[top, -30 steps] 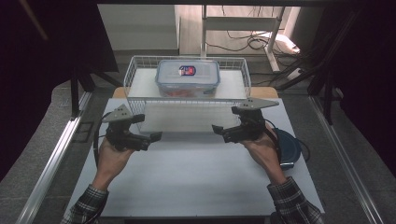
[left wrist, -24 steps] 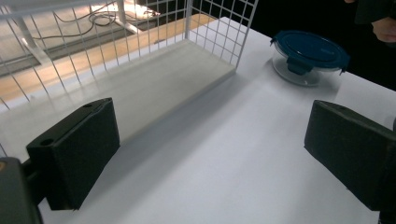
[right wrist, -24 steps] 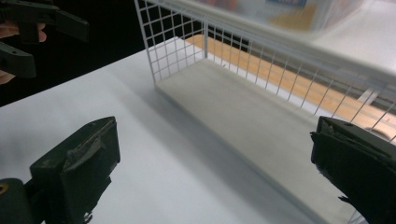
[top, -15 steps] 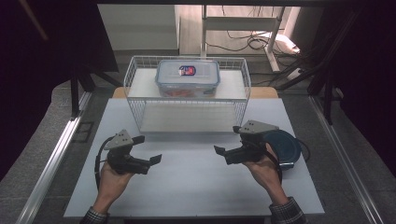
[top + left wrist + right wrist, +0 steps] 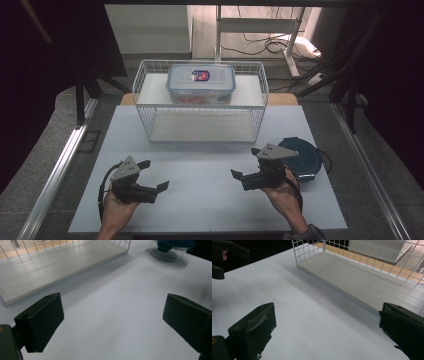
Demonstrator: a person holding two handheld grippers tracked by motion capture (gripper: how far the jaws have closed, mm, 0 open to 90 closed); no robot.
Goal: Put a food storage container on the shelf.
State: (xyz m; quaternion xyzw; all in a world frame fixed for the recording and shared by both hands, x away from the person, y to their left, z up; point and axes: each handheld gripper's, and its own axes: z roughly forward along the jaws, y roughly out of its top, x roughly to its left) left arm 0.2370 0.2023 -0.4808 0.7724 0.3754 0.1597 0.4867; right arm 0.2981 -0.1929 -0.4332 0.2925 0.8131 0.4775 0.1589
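Lidded box [image 5: 201, 83] atop wire rack [image 5: 200, 107], far ahead of both claws, long axis crosswise. Left gripper [image 5: 161, 188] and right gripper [image 5: 237, 176] both wide open, empty, low over table [image 5: 200, 200]. Right gripper slightly nearer.

Dim, dark surroundings; table [image 5: 210, 200] evenly lit, slightly soft.
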